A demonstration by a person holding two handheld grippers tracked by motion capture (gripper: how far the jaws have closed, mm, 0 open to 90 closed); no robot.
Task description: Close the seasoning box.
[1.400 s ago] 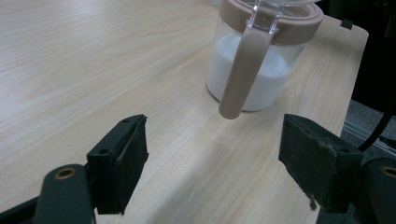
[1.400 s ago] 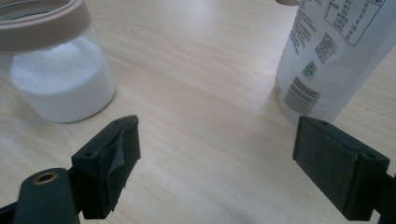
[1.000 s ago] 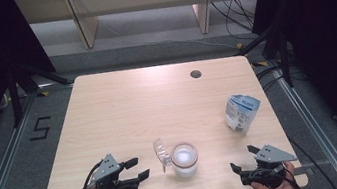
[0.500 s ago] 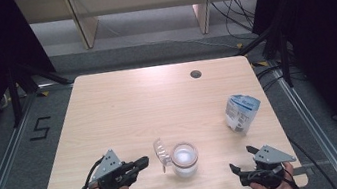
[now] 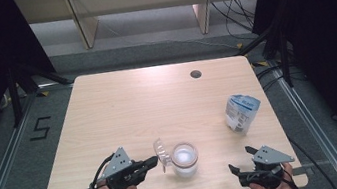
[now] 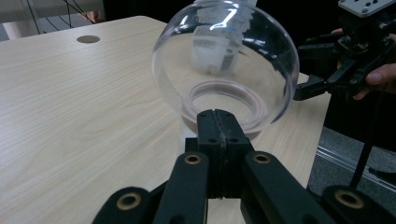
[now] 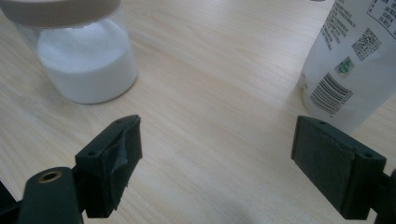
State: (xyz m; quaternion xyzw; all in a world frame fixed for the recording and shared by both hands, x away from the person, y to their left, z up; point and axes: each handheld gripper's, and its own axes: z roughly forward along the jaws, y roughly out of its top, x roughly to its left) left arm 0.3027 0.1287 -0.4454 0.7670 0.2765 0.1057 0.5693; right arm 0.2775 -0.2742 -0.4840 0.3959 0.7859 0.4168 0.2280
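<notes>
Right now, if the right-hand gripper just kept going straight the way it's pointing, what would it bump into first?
Probably nothing close: the right gripper points across bare table, between the jar of white powder and the pouch. Depth is unclear; it might graze either.

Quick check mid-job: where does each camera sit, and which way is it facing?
High view: above the near edge, looking forward and down on the light wooden table; both hands show.
Left gripper view: along shut jaws at the clear plastic dome lid.
Right gripper view: along open jaws.
Shared: the clear jar of white powder and the white printed pouch.
</notes>
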